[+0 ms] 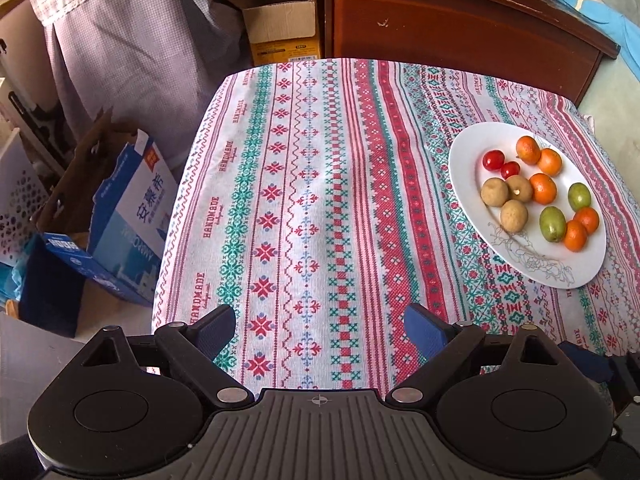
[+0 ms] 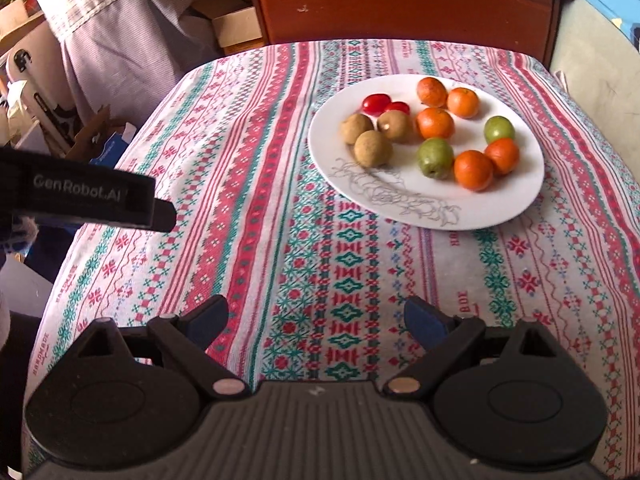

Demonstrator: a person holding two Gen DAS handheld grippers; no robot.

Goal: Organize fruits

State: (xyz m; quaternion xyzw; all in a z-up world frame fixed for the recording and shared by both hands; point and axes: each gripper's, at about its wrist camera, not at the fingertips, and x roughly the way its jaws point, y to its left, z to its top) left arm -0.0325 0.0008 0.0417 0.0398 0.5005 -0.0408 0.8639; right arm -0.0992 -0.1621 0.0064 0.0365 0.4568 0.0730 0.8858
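Wooden cabinet (image 1: 460, 20) behind patterned tablecloth (image 1: 304, 200)

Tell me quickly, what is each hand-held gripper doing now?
Left hand-held gripper: open, holding nothing, above the tablecloth.
Right hand-held gripper: open, holding nothing.

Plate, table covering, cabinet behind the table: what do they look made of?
Plate: likely glazed ceramic, white and glossy, with a grey line-drawn flower on the rim; melamine not ruled out.
Tablecloth: woven fabric, matte, visible weave, cross-stitch-style red and green bands, draping over the table edge.
Cabinet: wood or wood veneer, reddish-brown, semi-gloss, with small white chips.
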